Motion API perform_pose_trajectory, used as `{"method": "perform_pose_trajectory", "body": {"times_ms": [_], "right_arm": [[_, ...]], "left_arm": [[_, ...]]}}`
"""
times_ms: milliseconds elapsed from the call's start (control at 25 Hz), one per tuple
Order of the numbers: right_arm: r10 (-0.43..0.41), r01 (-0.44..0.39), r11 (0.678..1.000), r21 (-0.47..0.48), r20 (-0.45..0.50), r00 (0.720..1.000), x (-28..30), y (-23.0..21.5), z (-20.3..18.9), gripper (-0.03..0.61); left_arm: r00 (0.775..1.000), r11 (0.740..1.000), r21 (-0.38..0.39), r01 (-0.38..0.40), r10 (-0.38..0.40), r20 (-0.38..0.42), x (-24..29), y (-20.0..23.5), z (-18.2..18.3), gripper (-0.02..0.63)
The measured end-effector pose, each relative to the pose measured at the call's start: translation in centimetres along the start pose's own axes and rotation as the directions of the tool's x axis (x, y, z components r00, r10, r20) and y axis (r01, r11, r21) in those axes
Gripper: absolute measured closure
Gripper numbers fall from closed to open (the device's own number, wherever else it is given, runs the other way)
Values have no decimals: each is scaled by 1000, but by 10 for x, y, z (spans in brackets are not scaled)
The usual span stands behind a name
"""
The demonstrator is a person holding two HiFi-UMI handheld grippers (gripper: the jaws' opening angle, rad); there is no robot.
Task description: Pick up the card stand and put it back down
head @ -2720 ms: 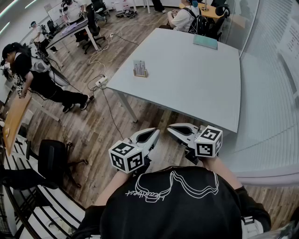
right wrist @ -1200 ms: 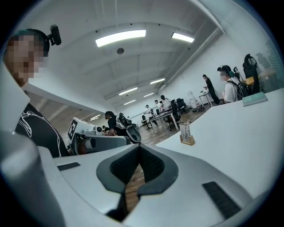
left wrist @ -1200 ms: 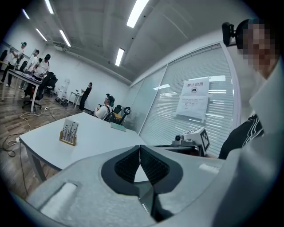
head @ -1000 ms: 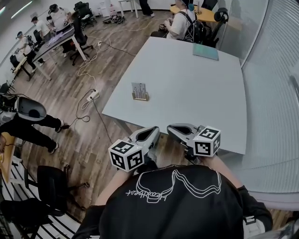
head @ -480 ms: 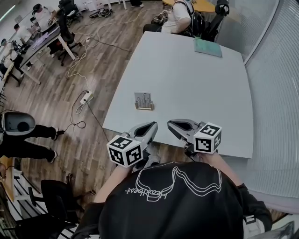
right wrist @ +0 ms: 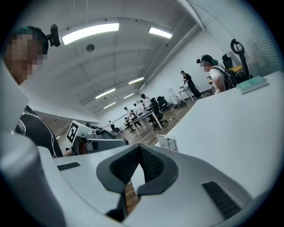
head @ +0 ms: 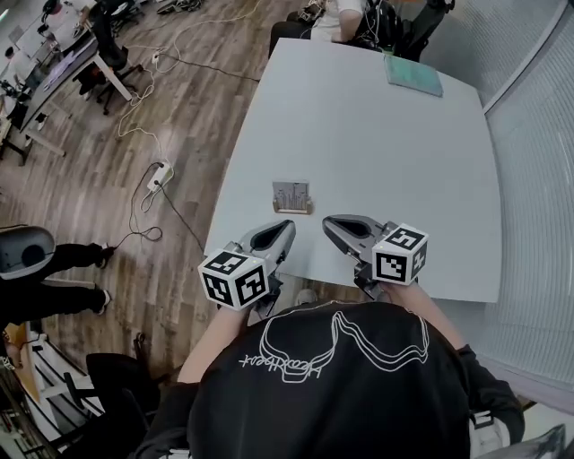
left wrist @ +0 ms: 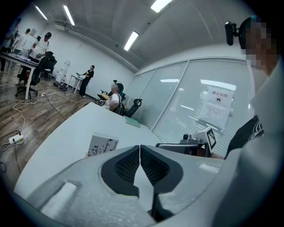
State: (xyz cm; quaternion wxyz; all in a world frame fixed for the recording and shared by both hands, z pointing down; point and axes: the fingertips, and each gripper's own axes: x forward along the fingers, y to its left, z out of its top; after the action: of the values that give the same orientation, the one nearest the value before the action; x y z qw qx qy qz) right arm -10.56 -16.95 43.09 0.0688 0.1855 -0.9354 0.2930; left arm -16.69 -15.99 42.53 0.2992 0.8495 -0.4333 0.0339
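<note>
The card stand (head: 292, 197), a small wooden base holding a white printed card, stands upright near the front left edge of the white table (head: 386, 152). It also shows in the left gripper view as the card stand (left wrist: 102, 145) and in the right gripper view as the card stand (right wrist: 168, 142). My left gripper (head: 285, 227) is shut and empty, just short of the stand, over the table's edge. My right gripper (head: 328, 223) is shut and empty too, a little right of the stand.
A green book (head: 413, 74) lies at the table's far end, where a seated person (head: 352, 20) is. A power strip (head: 160, 174) and cables lie on the wooden floor at the left. Desks and people fill the far left. A glass wall (head: 538, 179) runs along the right.
I have walked up to the table: the card stand and the table edge have come much closer to both grippers. Both grippers stay shut, held side by side.
</note>
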Motion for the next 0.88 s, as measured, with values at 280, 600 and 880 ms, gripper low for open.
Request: {"method": "perform_pose_trajectory", "body": {"times_ms": [280,600,880], "right_arm": [[-59,59,998,19,-2,998,35,-21,1,571],[-129,131,990,53,-40,991,49,-64,-17,569],[-189,194,980,38,-107,976,70,-100,-42,509]], "left_arm": [[1000,1000,6,4,-4,-17,1,52,6,598],[994,997,60,-43,49,-100,25,98,-10,597],[982,995,62,-81,90,-169,43,139,-34,595]]}}
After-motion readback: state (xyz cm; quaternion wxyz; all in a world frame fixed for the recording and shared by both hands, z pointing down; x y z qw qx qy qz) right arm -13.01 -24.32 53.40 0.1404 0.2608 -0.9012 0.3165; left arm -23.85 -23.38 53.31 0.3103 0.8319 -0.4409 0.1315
